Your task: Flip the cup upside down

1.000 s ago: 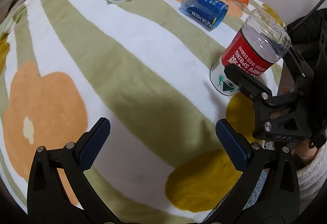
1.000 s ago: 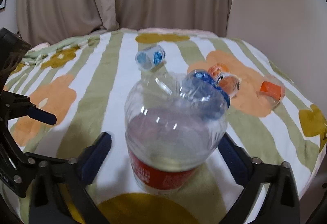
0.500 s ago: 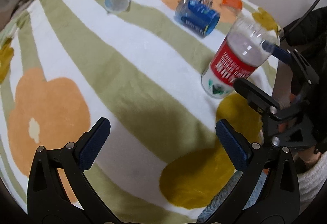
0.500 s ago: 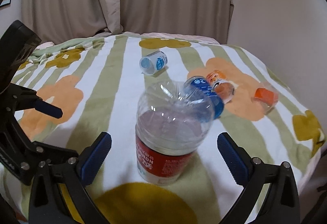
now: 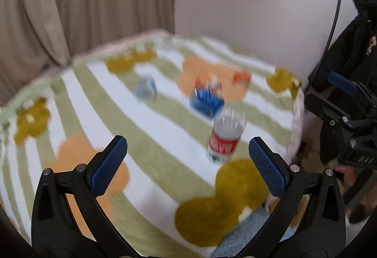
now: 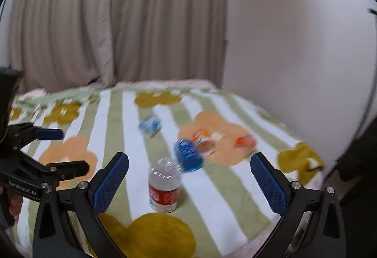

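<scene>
A clear cup with a red label stands base-up on the striped flower blanket; it also shows in the left wrist view, blurred. My right gripper is open and empty, pulled back from the cup. My left gripper is open and empty, also back from the cup. In the left wrist view my right gripper shows at the right edge; in the right wrist view my left gripper shows at the left edge.
A blue cup lies on its side behind the red-label cup. A pale blue cup, an orange-print cup and an orange cup lie farther back. Curtains and a wall stand behind the bed.
Both grippers have drawn back and up from the bed, so the red-label cup looks much smaller. The right gripper's fingers no longer flank it. The cup stays standing in place.
</scene>
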The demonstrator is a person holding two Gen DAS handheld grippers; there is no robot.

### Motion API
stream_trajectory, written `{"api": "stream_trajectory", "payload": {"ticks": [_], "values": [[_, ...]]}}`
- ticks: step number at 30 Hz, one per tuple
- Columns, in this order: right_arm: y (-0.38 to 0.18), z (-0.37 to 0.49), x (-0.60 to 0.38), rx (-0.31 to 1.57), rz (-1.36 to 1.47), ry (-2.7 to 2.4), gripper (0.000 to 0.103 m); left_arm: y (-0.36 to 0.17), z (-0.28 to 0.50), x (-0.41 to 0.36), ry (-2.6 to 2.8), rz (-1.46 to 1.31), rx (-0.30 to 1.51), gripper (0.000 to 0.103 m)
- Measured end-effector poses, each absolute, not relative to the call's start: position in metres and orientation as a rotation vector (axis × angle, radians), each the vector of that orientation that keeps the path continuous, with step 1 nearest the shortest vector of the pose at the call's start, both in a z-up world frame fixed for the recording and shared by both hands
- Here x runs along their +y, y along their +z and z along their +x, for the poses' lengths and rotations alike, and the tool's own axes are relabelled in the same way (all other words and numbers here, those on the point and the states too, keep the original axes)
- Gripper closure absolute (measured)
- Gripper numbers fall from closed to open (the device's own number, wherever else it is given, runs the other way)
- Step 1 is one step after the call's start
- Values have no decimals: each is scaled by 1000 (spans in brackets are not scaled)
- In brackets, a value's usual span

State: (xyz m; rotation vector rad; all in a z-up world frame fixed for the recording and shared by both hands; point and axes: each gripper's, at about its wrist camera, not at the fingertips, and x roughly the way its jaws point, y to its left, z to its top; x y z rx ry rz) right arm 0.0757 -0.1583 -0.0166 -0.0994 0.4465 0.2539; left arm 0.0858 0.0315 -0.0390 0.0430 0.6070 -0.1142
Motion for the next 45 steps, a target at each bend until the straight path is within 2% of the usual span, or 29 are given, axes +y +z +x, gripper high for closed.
{"api": "stream_trajectory", "payload": {"ticks": [5,11,23,45], "values": [[11,40,-172,376,-29,126,0,-11,46,23,-75,46,416,0],[16,6,-178,311,-42,41,0,-2,15,18,-46,38,313,0],[18,-13,-183,283,-38,23,0,1,-9,15,-35,38,282,0],[21,-14,-185,285,-22,23,0,8,-7,9,-37,29,280,0]]}}
